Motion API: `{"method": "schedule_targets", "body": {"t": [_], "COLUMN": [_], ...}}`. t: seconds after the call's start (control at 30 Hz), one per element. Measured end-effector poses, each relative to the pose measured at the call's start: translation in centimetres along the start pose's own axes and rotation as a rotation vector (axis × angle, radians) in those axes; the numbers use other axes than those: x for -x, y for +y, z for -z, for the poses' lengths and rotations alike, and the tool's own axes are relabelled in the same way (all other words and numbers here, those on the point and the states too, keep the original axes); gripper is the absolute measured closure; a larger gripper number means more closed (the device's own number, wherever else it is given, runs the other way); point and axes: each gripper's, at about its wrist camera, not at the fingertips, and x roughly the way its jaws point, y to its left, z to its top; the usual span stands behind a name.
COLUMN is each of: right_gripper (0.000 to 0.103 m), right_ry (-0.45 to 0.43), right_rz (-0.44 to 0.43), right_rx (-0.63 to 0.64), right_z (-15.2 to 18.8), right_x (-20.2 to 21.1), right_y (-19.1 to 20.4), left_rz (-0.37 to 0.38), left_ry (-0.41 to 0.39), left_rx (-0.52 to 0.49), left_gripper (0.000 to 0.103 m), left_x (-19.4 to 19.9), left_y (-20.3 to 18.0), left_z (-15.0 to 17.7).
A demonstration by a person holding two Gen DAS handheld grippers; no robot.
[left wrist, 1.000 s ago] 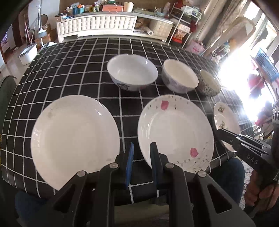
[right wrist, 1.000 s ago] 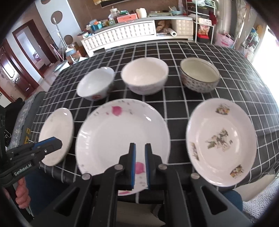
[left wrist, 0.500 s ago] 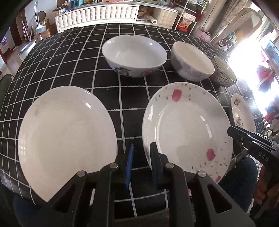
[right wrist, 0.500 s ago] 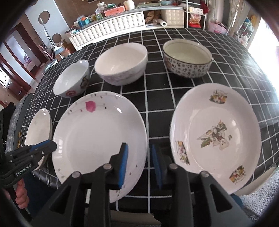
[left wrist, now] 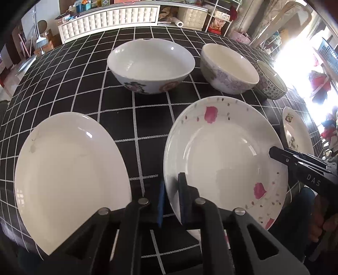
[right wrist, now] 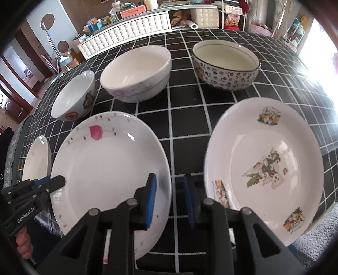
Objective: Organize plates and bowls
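Observation:
Three plates lie along the near edge of the table: a plain white plate (left wrist: 69, 173), a pink-flower plate (left wrist: 224, 152) (right wrist: 109, 169) in the middle, and a cartoon-print plate (right wrist: 264, 169) on the right. Three bowls stand behind them: a white flower bowl (left wrist: 151, 65) (right wrist: 72, 98), a pale purple-patterned bowl (left wrist: 229, 68) (right wrist: 137, 74) and a dark floral bowl (right wrist: 226, 66). My left gripper (left wrist: 172, 201) is open, its jaws straddling the pink-flower plate's left rim. My right gripper (right wrist: 170, 201) is open, its jaws straddling the same plate's right rim.
The table has a black cloth with a white grid (left wrist: 74, 74). A white tufted cabinet (left wrist: 109, 18) with clutter stands beyond the far edge. Shelves and bright windows are at the right. The table's near edge is just under both grippers.
Both grippers moved forward and lower toward the pink-flower plate. The right gripper opened wider and shifted to the plate's right rim; the left reached its left rim.

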Motion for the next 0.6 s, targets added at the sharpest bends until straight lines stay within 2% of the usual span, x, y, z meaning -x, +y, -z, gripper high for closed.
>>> {"method": "schedule_targets", "body": {"t": [0.13, 0.23, 0.4, 0.6], "right_gripper": [0.083, 0.083, 0.084, 0.084], "right_ry": [0.019, 0.011, 0.015, -0.005], "right_rz": [-0.028, -0.005, -0.029, -0.036], "right_rx": [0.001, 0.01, -0.017, -0.001], "right_z": [0.2, 0.2, 0.5, 1.2], "right_x": [-0.4, -0.5, 0.1, 1.9], "right_y": [0.3, 0.8, 0.3, 1.2], "left_rz": [0.011, 0.015, 0.024, 0.001], "left_ry": [0.003, 0.003, 0.011, -0.001], "left_rx": [0.006, 0.009, 0.035, 0.026], "left_gripper": [0.093, 0.093, 0.093, 0.093], "left_x": [-0.2, -0.3, 0.2, 1.9], "left_y": [-0.2, -0.2, 0.3, 0.9], "left_z": [-0.1, -0.2, -0.1, 0.8]}}
